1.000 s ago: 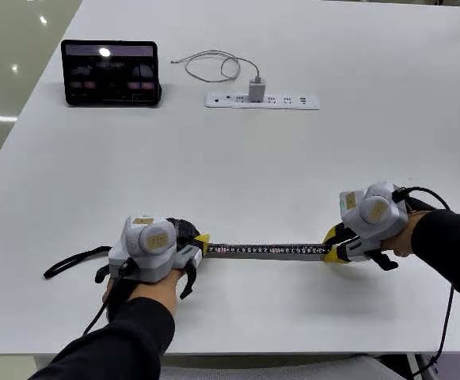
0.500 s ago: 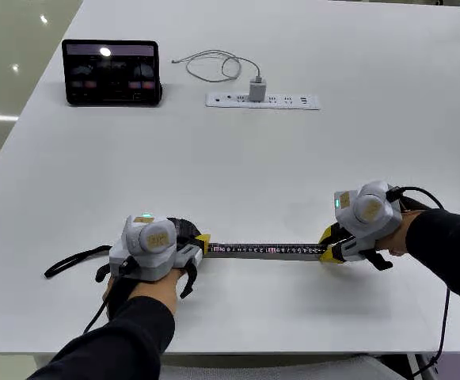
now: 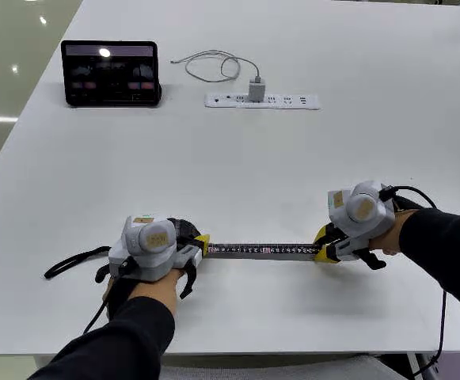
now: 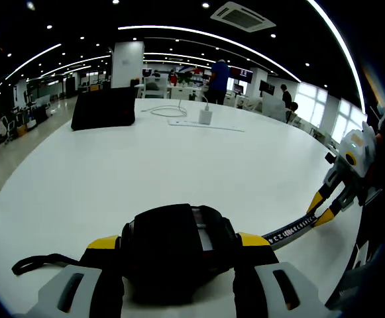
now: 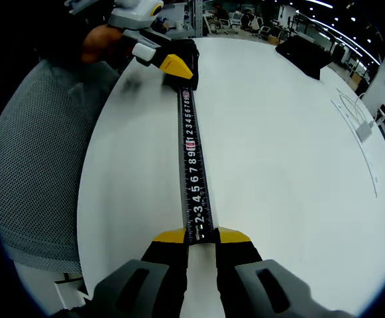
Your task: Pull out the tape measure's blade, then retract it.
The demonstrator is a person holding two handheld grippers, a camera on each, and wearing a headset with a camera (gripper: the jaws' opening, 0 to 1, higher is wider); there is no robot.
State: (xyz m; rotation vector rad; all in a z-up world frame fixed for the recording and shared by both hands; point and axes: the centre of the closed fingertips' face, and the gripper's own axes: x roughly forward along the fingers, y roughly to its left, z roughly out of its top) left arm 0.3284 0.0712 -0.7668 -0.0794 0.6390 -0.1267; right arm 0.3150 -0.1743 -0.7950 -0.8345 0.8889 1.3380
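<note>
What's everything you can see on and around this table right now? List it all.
table: one, white, under everything
tablet: one, black, propped at the far left
power strip: one, white, far centre
charger: one, white, plugged into the power strip
cable: one, white, looped behind the charger
tape measure case: one, black, near left
strap: one, black, trailing left of the case
blade: one, dark with white numbers, stretched between the grippers
left gripper: one, grey with yellow tips, clamped on the case
right gripper: one, grey with yellow tips, clamped on the blade's end
sleeves: two, black, at the near edge
</note>
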